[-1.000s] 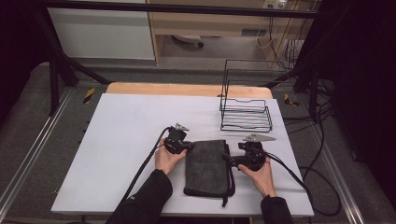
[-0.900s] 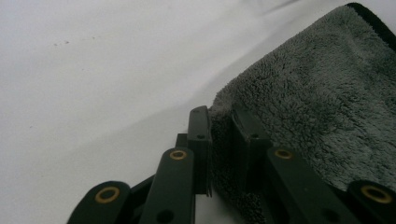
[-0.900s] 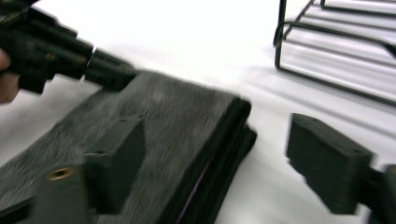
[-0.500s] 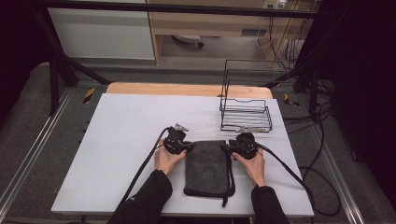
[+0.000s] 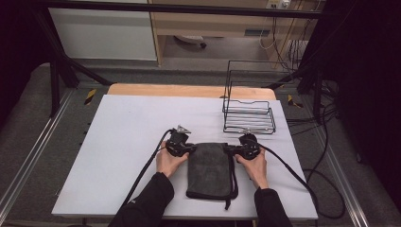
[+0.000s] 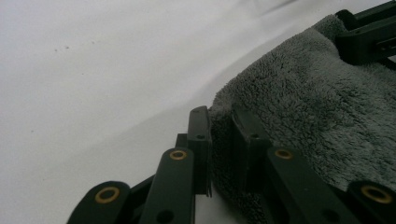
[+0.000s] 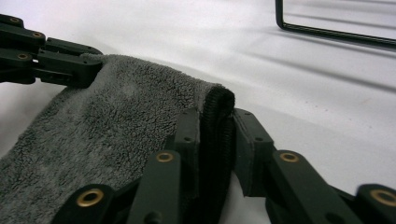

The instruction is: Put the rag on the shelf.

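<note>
Grey fleece towel (image 5: 209,168), folded, flat on the white bench (image 5: 123,142) near its front edge, dark trim trailing off the near right side. Left gripper (image 5: 185,148): jaws clamped on the far left corner. Right gripper (image 5: 236,150): a second ago it stood off to the right; it has since moved in, jaws now pinching the far right corner's hemmed edge (both far corners held, so a lift or fold looks ready). Black wire rack (image 5: 248,109): far right, untouched.
</note>
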`<state>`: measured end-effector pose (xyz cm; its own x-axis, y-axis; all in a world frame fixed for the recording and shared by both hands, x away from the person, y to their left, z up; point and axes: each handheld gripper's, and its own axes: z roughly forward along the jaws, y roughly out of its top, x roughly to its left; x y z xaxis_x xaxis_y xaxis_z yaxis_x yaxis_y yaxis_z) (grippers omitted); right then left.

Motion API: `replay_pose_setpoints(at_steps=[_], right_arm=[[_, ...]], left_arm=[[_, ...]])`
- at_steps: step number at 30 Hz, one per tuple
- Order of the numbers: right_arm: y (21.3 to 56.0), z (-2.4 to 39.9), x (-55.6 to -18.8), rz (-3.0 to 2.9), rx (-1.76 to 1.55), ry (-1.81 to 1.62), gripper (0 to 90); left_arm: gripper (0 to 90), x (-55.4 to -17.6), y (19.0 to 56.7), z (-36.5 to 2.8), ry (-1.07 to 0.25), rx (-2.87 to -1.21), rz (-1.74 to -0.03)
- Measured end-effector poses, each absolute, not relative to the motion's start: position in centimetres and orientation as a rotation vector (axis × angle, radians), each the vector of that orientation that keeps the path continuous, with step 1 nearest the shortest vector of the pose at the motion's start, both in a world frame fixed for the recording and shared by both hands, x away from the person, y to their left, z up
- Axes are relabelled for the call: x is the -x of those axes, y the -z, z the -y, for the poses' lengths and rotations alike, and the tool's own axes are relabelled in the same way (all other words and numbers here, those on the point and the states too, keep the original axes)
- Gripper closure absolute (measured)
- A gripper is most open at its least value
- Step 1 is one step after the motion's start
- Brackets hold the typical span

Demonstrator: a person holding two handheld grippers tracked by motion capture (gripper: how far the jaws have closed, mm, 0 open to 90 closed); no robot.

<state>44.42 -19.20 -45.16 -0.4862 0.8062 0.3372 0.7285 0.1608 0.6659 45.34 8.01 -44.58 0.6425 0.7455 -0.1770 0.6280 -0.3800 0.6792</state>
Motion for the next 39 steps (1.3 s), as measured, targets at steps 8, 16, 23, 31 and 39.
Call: replay_pose_setpoints(at_steps=[8,16,23,31,39], right_arm=[[44.6,19.4,-44.2,-2.301,-1.549,-1.270,78.0],[43.1,19.7,-43.3,-2.254,-1.500,-1.379,78.1],[42.2,19.8,-42.6,-2.228,-1.448,-1.430,78.1],[41.0,19.7,-41.8,-2.208,-1.396,-1.460,78.2],[39.5,19.7,-41.0,-2.179,-1.332,-1.487,78.2]], left_arm=[[80.9,-45.2,44.1,-8.7,-0.161,-2.064,-1.088],[81.2,-44.3,42.2,-9.8,-0.161,-1.996,-1.037],[81.2,-43.4,40.9,-10.3,-0.177,-1.965,-0.999],[81.2,-42.4,39.7,-10.7,-0.205,-1.940,-0.959],[81.3,-41.6,38.4,-10.9,-0.227,-1.908,-0.938]])
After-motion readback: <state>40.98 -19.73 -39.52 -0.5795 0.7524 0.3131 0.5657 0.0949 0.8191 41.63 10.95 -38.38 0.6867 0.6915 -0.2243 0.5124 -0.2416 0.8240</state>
